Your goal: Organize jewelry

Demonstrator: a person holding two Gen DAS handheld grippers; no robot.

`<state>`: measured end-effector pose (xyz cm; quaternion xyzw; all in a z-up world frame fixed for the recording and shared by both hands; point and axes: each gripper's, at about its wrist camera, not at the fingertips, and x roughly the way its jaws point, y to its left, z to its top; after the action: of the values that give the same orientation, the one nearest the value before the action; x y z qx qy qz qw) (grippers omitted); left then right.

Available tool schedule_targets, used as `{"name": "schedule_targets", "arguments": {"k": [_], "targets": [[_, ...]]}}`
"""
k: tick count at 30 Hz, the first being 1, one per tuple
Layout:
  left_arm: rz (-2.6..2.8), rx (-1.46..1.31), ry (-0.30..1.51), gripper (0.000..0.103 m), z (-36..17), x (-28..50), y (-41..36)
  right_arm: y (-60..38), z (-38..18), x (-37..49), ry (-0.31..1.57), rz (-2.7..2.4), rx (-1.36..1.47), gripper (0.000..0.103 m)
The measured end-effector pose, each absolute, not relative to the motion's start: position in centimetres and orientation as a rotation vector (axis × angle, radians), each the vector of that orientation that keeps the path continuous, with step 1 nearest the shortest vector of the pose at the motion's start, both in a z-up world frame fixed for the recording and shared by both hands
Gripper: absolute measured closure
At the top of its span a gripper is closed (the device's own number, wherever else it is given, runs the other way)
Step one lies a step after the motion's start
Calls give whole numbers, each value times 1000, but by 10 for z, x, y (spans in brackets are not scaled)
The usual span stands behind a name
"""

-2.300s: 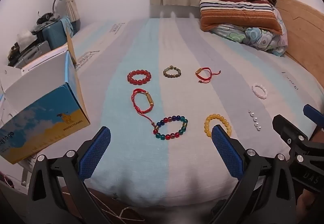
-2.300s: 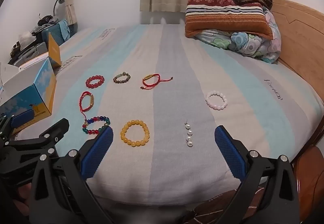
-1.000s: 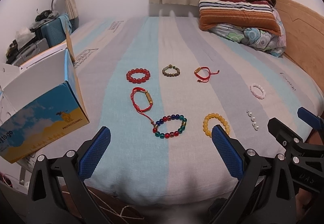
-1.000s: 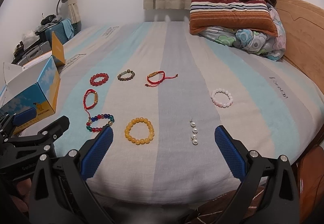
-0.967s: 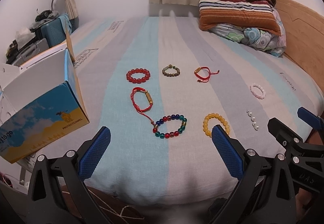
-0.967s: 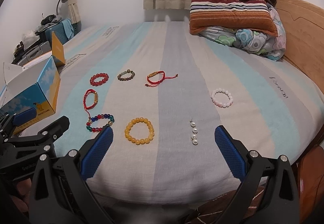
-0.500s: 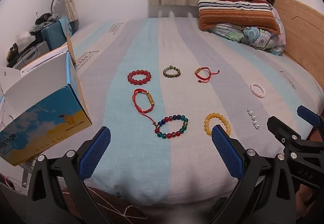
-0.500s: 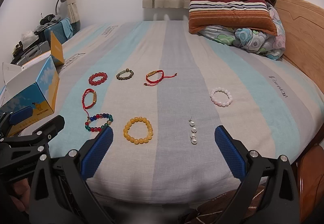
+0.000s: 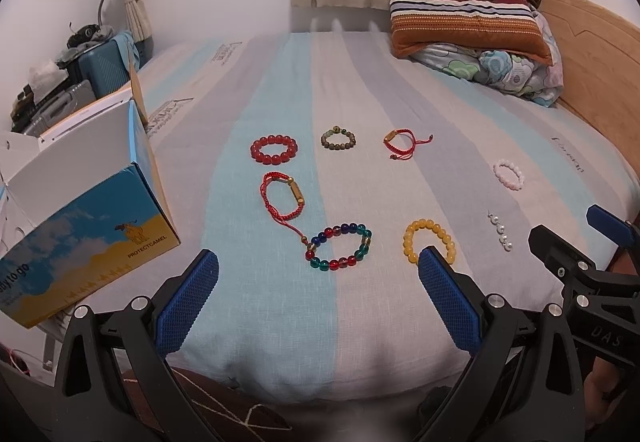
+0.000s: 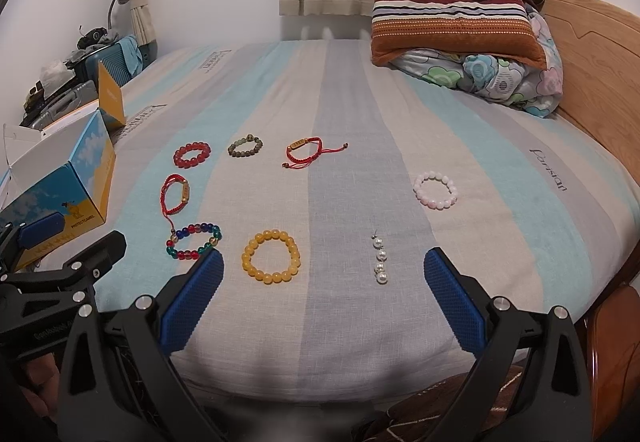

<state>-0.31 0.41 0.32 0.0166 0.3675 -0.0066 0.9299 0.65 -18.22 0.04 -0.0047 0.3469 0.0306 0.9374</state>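
Both tools hang over the near edge of the bed (image 9: 280, 322), side by side and holding nothing. The left gripper (image 9: 316, 282) has its blue pads spread wide, released, and the right gripper (image 10: 324, 282) is just as wide apart. The jewelry lies spread on the striped sheet, each piece apart from the rest. In the far row, from left to right, sit a red bead bracelet (image 9: 274, 149), an olive bead bracelet (image 9: 338, 138) and a red cord bracelet (image 9: 402, 144) with a gold tube. Nearer, on the left, lies a second red cord bracelet (image 9: 283, 198) whose tail runs toward a multicolour bead bracelet (image 9: 339, 248) and seems to touch it. To the right of that is a yellow bead bracelet (image 10: 271, 256), its near edge partly hidden by a pad in the left view. Farther right, a short string of pearls (image 10: 380, 259) lies in a line, with a pale pink bead bracelet (image 10: 436, 190) beyond it. An open blue and yellow box (image 9: 76, 230) stands at the left edge of the bed, and a striped pillow (image 10: 452, 30) rests on a flowered quilt (image 10: 492, 78) at the far right, against the wooden headboard (image 10: 592, 50).
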Motion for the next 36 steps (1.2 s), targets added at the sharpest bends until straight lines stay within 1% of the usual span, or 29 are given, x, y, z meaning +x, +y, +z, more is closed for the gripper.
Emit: {"name": "schedule_targets", "arguments": {"k": [36], "targets": [[-32,23,750,6,6,-4,2,-183,3,5,696,70,-9,7]]}}
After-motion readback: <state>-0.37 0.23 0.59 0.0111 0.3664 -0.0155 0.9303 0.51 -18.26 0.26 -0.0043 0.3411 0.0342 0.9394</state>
